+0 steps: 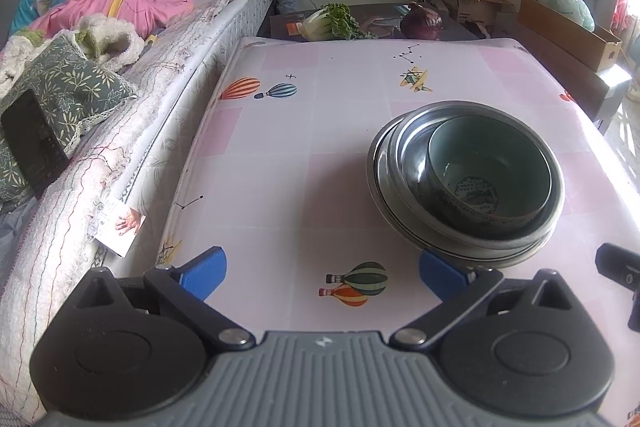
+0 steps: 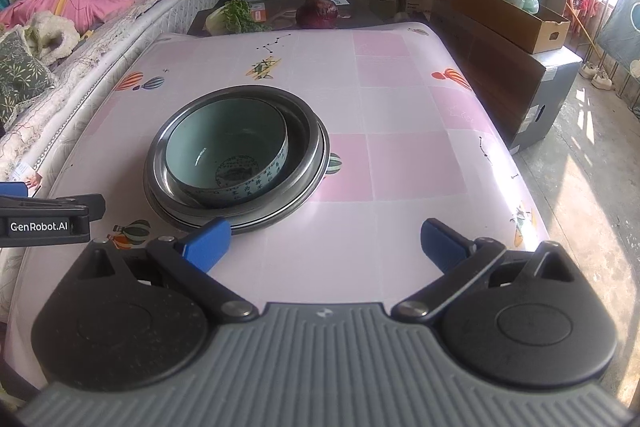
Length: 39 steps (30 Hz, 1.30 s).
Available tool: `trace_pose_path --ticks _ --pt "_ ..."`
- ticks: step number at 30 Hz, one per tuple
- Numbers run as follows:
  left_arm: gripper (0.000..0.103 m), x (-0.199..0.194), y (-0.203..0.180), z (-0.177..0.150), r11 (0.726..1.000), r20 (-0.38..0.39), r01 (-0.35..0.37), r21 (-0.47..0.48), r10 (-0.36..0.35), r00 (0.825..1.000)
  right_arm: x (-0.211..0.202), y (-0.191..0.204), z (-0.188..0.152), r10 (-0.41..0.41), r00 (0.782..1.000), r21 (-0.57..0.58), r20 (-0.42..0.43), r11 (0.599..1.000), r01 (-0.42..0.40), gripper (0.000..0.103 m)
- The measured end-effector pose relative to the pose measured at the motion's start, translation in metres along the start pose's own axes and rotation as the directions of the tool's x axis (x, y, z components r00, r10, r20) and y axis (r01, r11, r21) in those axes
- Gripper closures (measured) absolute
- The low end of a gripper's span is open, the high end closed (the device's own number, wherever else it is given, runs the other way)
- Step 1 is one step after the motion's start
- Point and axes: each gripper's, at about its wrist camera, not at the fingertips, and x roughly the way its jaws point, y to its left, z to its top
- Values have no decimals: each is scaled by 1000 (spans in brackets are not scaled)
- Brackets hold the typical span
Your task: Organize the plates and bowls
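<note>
A pale green ceramic bowl with a dark printed motif sits nested inside a metal bowl, which rests on stacked plates on the pink table. My left gripper is open and empty, low over the table, with the stack just beyond its right blue finger. My right gripper is open and empty too; its left blue finger lies close to the near rim of the stack. The left gripper's body shows at the left edge of the right wrist view.
The table wears a pink checked cloth printed with balloons. A bed with piled bedding runs along its left side. A cabbage, a red onion and cardboard boxes lie beyond the far edge.
</note>
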Motion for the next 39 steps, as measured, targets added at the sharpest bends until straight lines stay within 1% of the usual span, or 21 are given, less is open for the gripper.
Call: trace_pose_path --ticks 14,39 --pt "0 0 0 0 1000 -11 18 0 -18 1000 2 -1 0 5 1000 1 -9 1000 -5 1" --pt "0 3 1 -2 1000 -22 24 -6 -24 999 4 1 -1 6 1000 -4 -17 1000 -6 1"
